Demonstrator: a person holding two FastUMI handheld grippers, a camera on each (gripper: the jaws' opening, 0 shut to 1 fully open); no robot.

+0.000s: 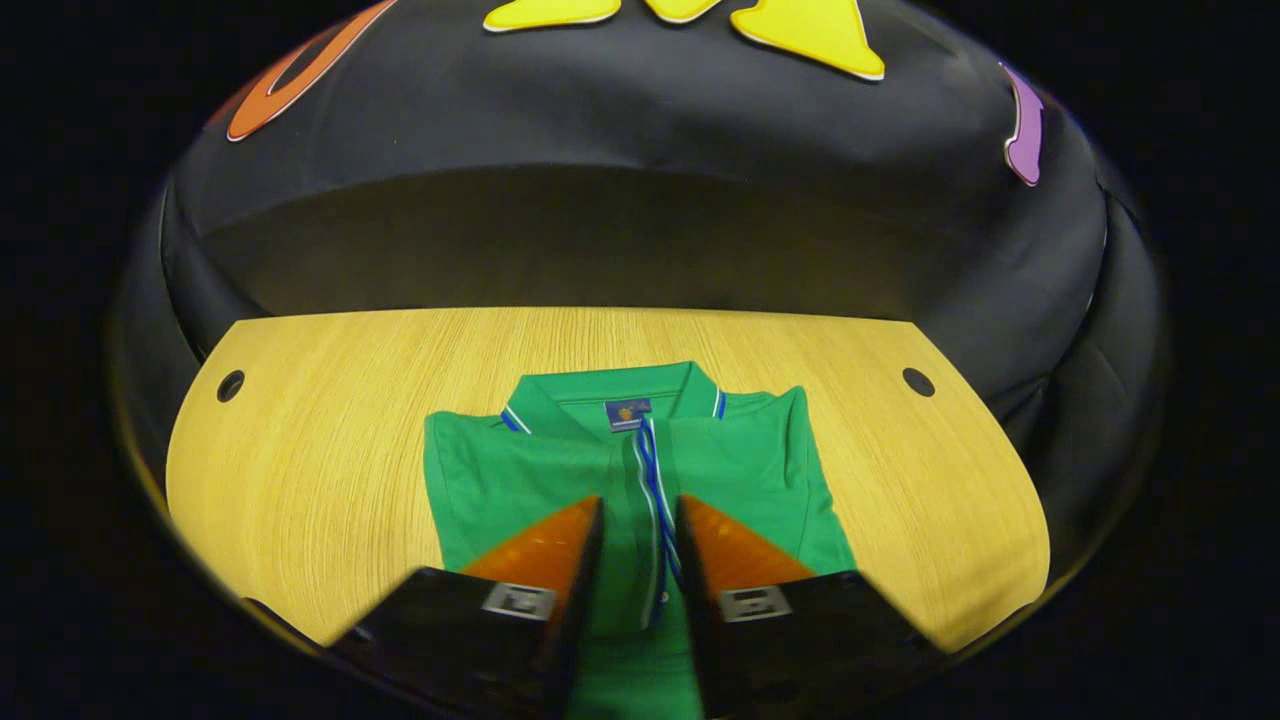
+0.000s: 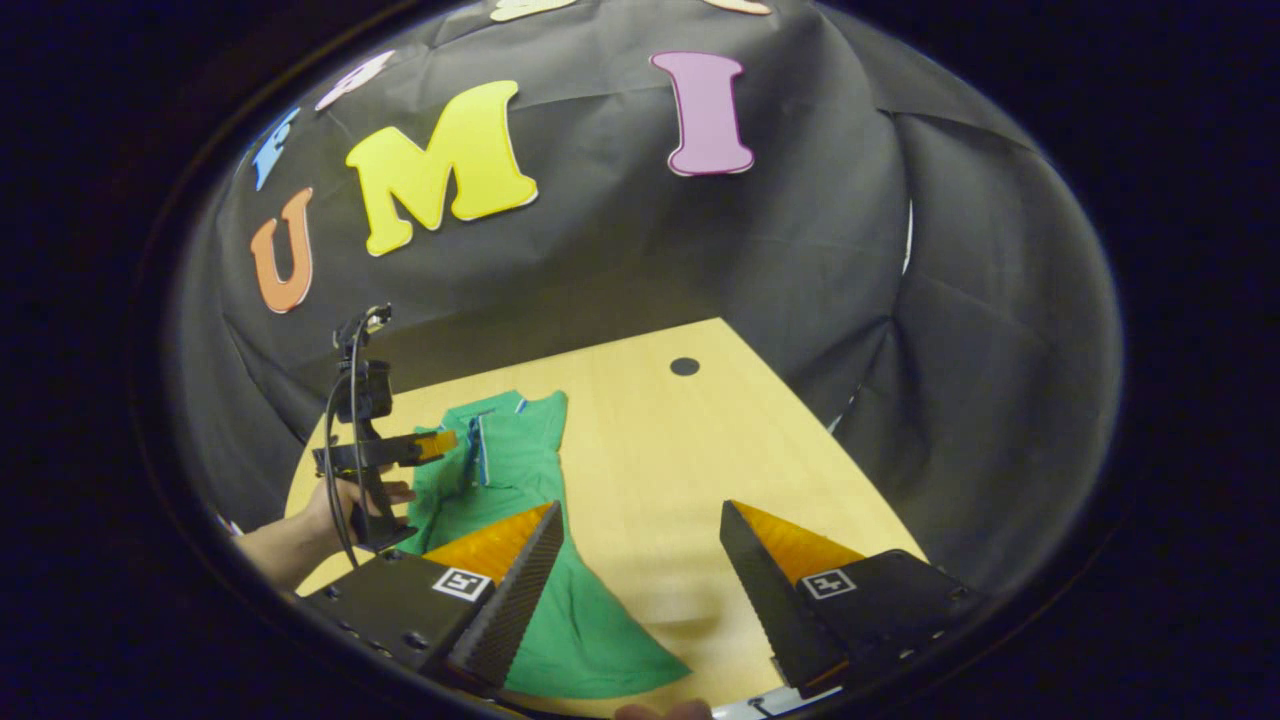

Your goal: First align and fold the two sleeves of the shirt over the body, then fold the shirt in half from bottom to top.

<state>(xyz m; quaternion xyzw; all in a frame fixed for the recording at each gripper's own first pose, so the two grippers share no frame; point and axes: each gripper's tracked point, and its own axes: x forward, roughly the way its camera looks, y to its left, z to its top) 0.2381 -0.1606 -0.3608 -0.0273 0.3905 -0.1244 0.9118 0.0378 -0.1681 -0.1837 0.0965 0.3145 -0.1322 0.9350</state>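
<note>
A green polo shirt (image 1: 760, 470) with blue-and-white trim lies flat on the wooden table (image 1: 330, 450), collar toward the far side and both sleeves turned in over the body. My left gripper (image 1: 640, 510) hovers above the middle of the shirt. Its fingers stand a narrow gap apart over the button placket, with the flat fabric showing between them. In the right gripper view the shirt (image 2: 520, 450) lies to the left. My right gripper (image 2: 640, 520) is wide open near its right edge, with bare table between the fingers. The left gripper (image 2: 440, 442) is held over the shirt by a hand (image 2: 340, 500).
The table (image 2: 650, 440) has round cable holes at its far corners (image 1: 230, 385) (image 1: 918, 381) (image 2: 684, 366). Black cloth walls close it in at the back and on both sides. Bare wood lies left and right of the shirt.
</note>
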